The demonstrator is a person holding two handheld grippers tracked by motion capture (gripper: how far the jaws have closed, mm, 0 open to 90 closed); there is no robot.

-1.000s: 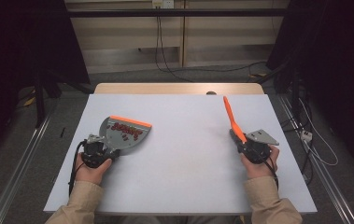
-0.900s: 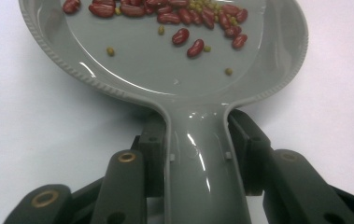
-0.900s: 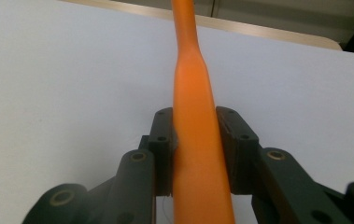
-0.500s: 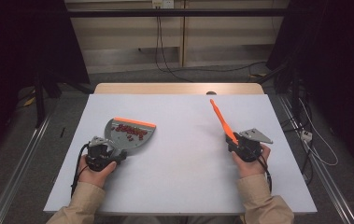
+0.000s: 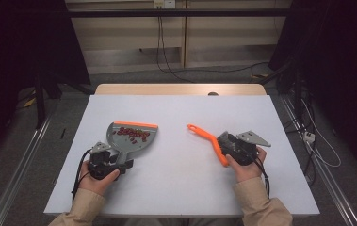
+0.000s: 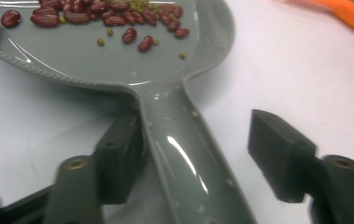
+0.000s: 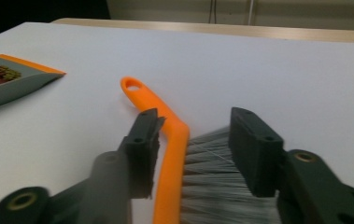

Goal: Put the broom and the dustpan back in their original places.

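A grey dustpan (image 5: 133, 140) with an orange lip lies flat on the white table (image 5: 181, 188), left of centre, with red beans (image 5: 131, 133) and small green ones in it. My left gripper (image 5: 118, 158) straddles the dustpan handle (image 6: 184, 154). Its jaws have just been opening; the right pad (image 6: 277, 158) stands clear of the handle. An orange brush (image 5: 209, 140) lies on the table right of centre. My right gripper (image 7: 195, 140) sits around the brush (image 7: 172, 135) and its grey bristles (image 7: 212, 186), and its jaws have just been opening too.
A wooden strip (image 5: 181, 89) runs along the table's far edge. Cables (image 5: 166, 61) trail on the floor behind it, and metal rails (image 5: 16, 179) flank the table. White surface lies bare between dustpan and brush. The dustpan's corner (image 7: 6, 84) is at the left of the right gripper view.
The brush, held tilted up before, has swung down to the left and now lies on the table. Both grippers' jaws have opened. The dustpan has hardly moved.
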